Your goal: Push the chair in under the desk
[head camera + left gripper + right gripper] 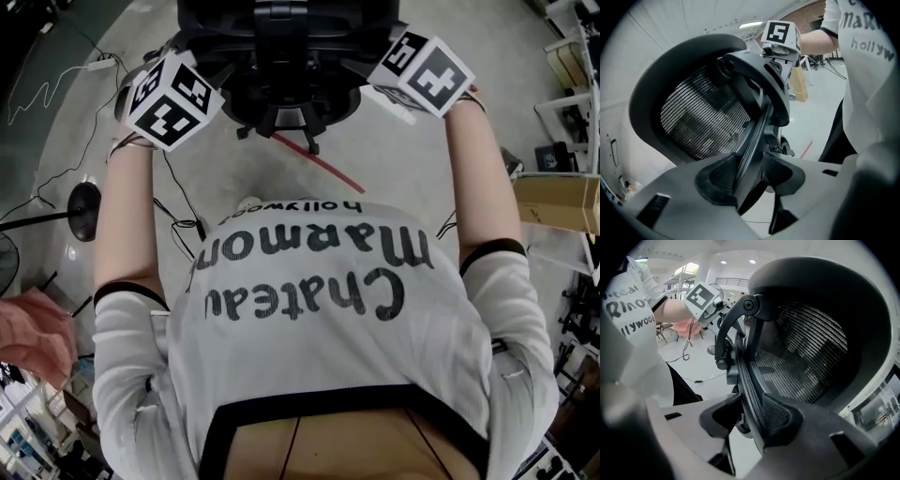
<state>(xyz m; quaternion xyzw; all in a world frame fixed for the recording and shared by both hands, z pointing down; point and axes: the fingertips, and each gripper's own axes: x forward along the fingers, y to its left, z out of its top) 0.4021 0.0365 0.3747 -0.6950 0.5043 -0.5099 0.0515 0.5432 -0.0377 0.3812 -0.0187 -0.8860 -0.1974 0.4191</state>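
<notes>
Clamping one side rim of the chair (693, 112), the left gripper (749, 171) has both pads pressed on the black frame. The right gripper (752, 416) pinches the opposite rim likewise. Beyond the jaws rises the mesh backrest, and its star base stands on the grey floor (394, 159).

The head camera sits high and looks steeply down the person's shirt (319, 281) to the floor (394, 159), with the chair (281, 56) at 12 o'clock, the left tool (176, 98) at 10 and the right tool (424, 70) at 1. Each tool's camera rides low behind its own jaws, pressed very close to the chair's back. The two face each other across it: the left one catches the right tool at 12 o'clock, the right one catches the left tool at 10. All three views share the chair back.
</notes>
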